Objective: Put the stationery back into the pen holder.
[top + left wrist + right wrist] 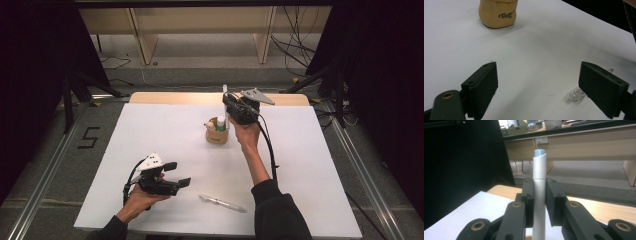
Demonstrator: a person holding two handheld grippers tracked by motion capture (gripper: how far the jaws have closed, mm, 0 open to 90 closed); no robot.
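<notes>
A tan pen cup marked "Best" stands mid-table; in the left gripper view the cup is at the top. My right gripper hovers just above and behind it, shut on a white pen with a blue cap, held upright; the pen's tip sticks up above the jaws. My left gripper rests low near the front left, open with nothing between its jaws. A clear pen lies on the white sheet near the front edge, and the clear pen's end shows by the right jaw.
The white sheet covers most of the wooden table. Some items stand inside the cup, one with a green top. Black curtains flank both sides; cables lie on the floor behind the table.
</notes>
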